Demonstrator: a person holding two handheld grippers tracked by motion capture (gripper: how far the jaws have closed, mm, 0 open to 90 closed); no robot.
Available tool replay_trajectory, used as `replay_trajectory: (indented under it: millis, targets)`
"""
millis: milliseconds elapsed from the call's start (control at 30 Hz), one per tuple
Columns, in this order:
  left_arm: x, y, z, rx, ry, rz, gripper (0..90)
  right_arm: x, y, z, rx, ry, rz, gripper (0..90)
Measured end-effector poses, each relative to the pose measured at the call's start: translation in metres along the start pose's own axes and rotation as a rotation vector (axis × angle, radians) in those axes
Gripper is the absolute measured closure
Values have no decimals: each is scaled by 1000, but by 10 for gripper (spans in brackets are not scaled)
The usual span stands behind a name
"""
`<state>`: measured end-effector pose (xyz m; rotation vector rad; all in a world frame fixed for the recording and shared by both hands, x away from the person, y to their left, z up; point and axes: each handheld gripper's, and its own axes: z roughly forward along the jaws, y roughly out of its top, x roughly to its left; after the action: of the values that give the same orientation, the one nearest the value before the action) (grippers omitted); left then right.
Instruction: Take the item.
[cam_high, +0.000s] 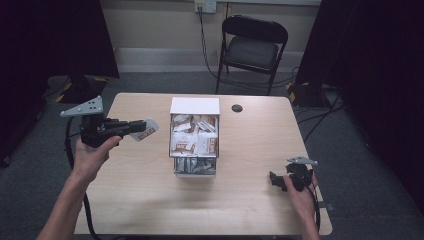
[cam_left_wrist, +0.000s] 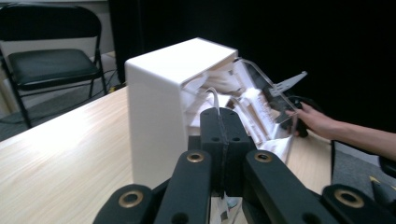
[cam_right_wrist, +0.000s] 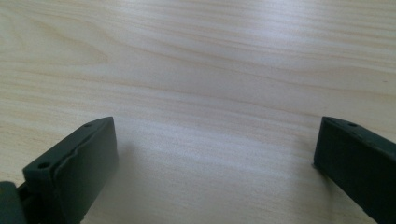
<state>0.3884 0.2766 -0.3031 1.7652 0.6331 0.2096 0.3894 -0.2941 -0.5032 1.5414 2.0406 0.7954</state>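
- Left tongs clamped on a small packet, held above the bench at 9 o'clock of the dispenser.
- Right tongs spread wide, nothing between, low over bare wood at 4 o'clock of the dispenser.
- White packet dispenser at bench centre, clear front, packets stacked inside.
- Black folding chair at 12 o'clock, beyond the bench.

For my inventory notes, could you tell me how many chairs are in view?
1: a black folding chair stands on the floor beyond the table's far edge; others may be hidden in the dark sides.
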Motion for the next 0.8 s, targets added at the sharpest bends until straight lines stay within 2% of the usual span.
replay_trajectory:
  millis: [167, 233, 433, 800]
  targets:
    - [8, -7, 2, 11, 15, -17, 900, 0, 0, 0, 0, 0, 0, 0]
    - [11, -11, 3, 22, 36, -23, 900, 0, 0, 0, 0, 0, 0, 0]
    - [16, -18, 5, 41, 62, 1, 900, 0, 0, 0, 0, 0, 0, 0]
    - [30, -35, 13, 80, 100, -46, 900, 0, 0, 0, 0, 1, 0, 0]
